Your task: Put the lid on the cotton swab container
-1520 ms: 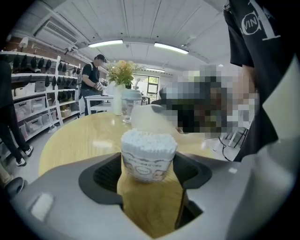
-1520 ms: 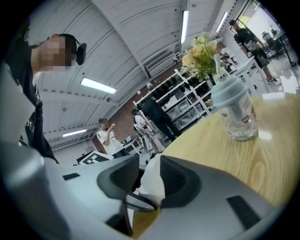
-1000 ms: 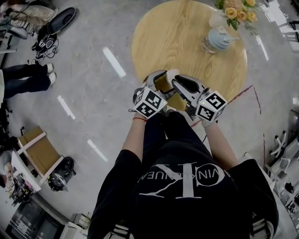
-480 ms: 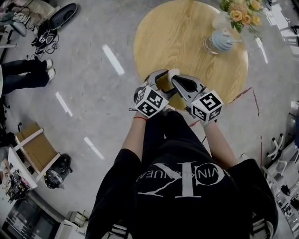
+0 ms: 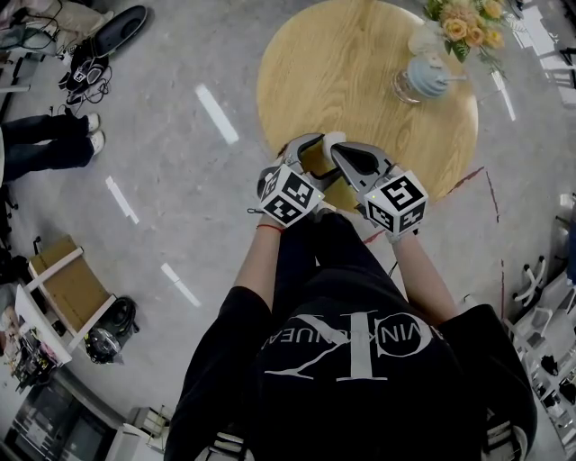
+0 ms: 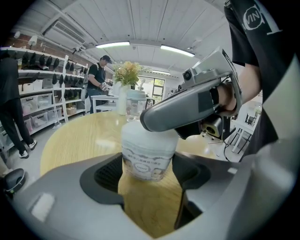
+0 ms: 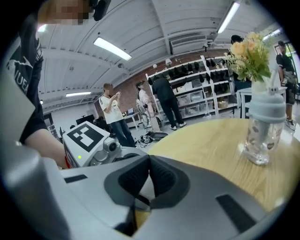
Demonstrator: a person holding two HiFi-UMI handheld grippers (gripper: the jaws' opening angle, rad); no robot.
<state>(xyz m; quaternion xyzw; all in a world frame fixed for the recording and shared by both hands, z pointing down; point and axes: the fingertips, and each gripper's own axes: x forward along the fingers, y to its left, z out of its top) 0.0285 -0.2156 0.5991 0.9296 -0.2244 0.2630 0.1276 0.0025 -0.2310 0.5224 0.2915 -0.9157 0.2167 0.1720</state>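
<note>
Head view steeply down; all share table (image 5: 360, 72).

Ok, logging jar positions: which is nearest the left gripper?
The white labelled cotton swab container, between the jaws of the left gripper; the glass jar stands by the flowers.

Left gripper (image 6: 149, 171) jaws clamped on cotton swab container (image 6: 147, 152), right gripper (image 7: 149, 177) angled across above it, jaws just closed, pads (image 7: 134, 180) meeting.

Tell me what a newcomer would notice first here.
The two grippers meet at the near edge of the round wooden table. The left gripper clamps the cotton swab container upright, and the right gripper, jaws together, lies across its top. Next come the yellow flowers and a pale-lidded glass jar at the table's far right.
</note>
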